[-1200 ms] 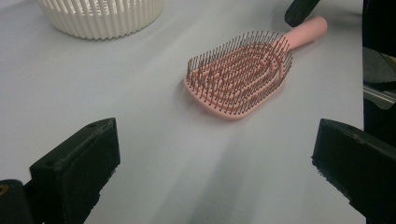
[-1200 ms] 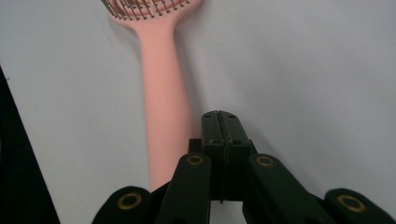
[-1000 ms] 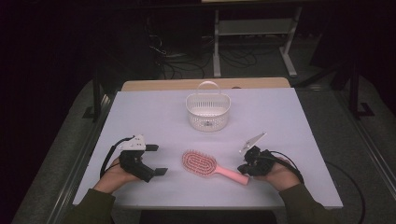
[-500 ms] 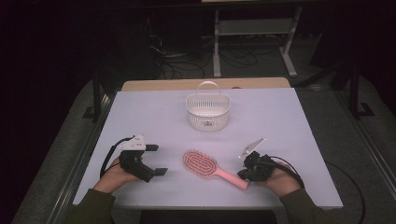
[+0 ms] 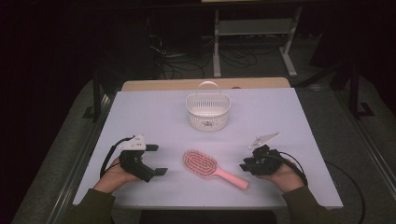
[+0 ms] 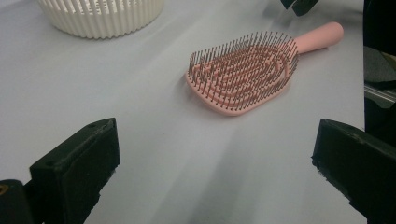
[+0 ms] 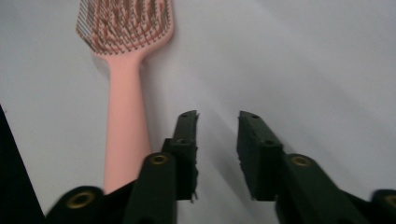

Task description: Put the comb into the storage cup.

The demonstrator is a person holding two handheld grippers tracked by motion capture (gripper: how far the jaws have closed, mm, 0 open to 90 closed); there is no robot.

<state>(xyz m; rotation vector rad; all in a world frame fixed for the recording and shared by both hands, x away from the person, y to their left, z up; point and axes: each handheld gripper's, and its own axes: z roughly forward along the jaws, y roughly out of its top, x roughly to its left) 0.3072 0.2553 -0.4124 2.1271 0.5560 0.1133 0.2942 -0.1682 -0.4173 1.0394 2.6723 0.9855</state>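
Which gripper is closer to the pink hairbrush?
The right gripper. It sits just beside the handle end of the pink hairbrush, jaws partly open and just opening, with nothing between them. The left gripper rests farther off, across a gap from the bristle head.

The basket [image 6: 100, 16] is cut off by the top edge.

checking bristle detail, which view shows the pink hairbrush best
The left gripper view: the pink hairbrush lies close, bristles up and sharp. The high view shows it whole but small; the right gripper view shows mainly its handle.
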